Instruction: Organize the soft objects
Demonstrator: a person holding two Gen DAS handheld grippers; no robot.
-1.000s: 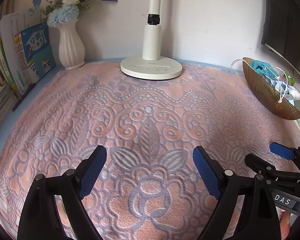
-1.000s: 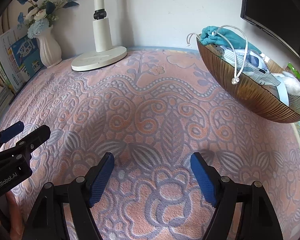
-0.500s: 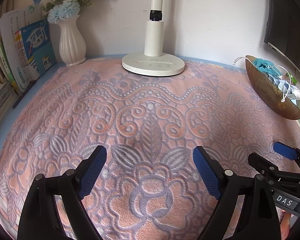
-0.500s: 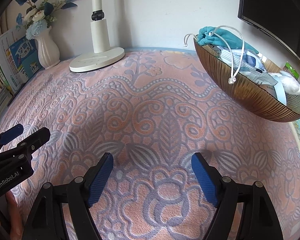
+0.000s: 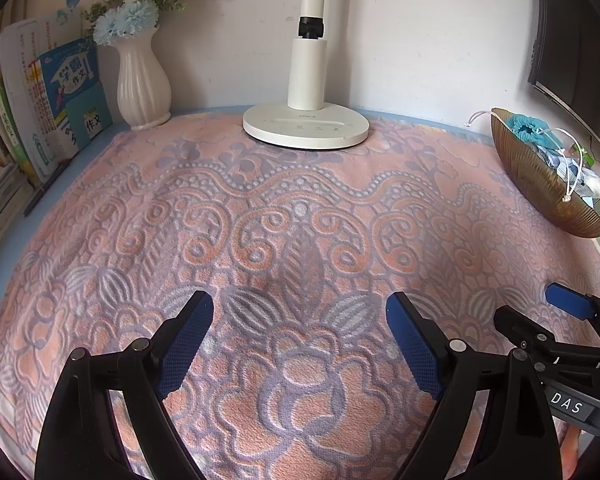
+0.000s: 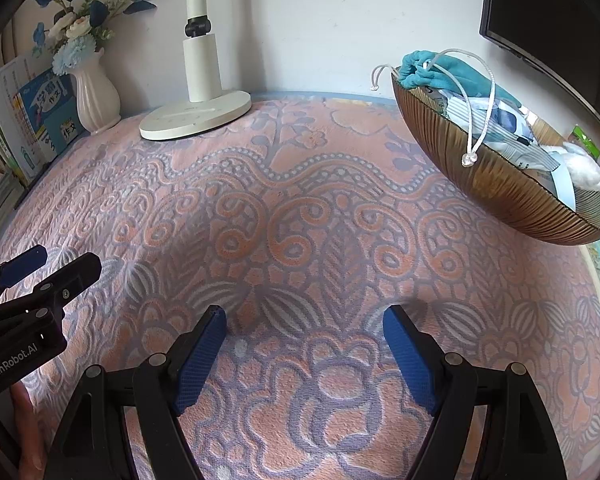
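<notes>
A ribbed brown bowl [image 6: 500,184] at the right holds a teal drawstring pouch [image 6: 440,74], a white packet [image 6: 500,136] and a white fluffy piece [image 6: 584,166]; a white cord hangs over its rim. In the left wrist view the same bowl [image 5: 540,184] lies at the far right edge. My left gripper [image 5: 300,344] stands open over the patterned pink towel [image 5: 292,240], nothing between its fingers. My right gripper [image 6: 304,352] is open and empty too, over the towel [image 6: 300,220], well short of the bowl. Each gripper shows at the other view's edge.
A white lamp base [image 5: 306,124] stands at the back centre. A white vase of blue and white flowers [image 5: 142,80] and upright books [image 5: 48,100] fill the back left. A dark monitor [image 6: 556,12] hangs above the bowl. Someone's hand [image 6: 24,412] shows at the lower left.
Both views tilted a little, so the lamp, vase and bowl sit slightly lower in frame. Both grippers remain open over the towel.
</notes>
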